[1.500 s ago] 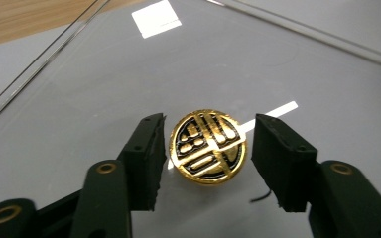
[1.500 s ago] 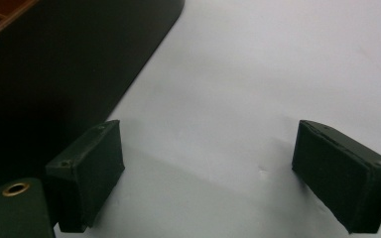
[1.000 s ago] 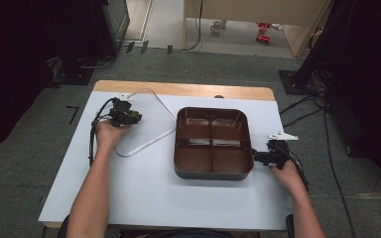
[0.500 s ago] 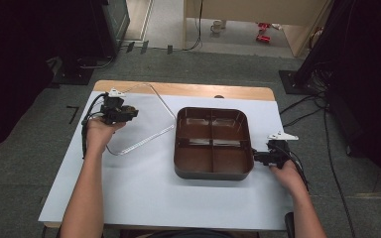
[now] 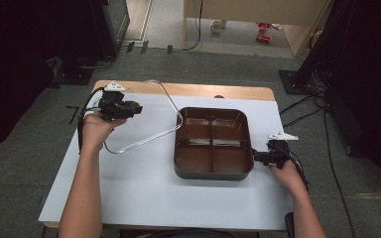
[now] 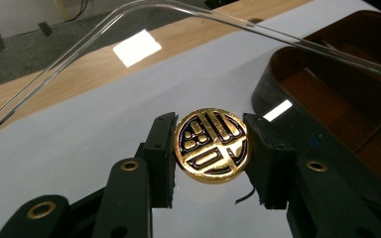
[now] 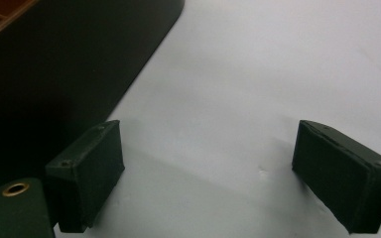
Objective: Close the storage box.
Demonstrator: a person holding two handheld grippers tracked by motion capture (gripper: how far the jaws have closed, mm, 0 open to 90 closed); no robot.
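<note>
Left gripper (image 6: 211, 148) clenched on gold knob (image 6: 212, 145) of clear lid (image 5: 144, 119), raised over desk (image 5: 144, 198), left of brown tray (image 5: 212, 171). Right gripper (image 7: 208, 173) released, beside tray's right edge.

Gold-and-black patterned knob (image 6: 212, 145) — brown tray (image 5: 212, 144), seemingly

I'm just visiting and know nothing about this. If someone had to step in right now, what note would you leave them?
Left gripper: shut on the gold knob of the clear lid, which is tilted off the tray, leaning left of it.
Right gripper: open, holding nothing, low over the white table beside the brown tray.
Done: tray uncovered; its four compartments look empty.
Left: probably set the lid down.
</note>
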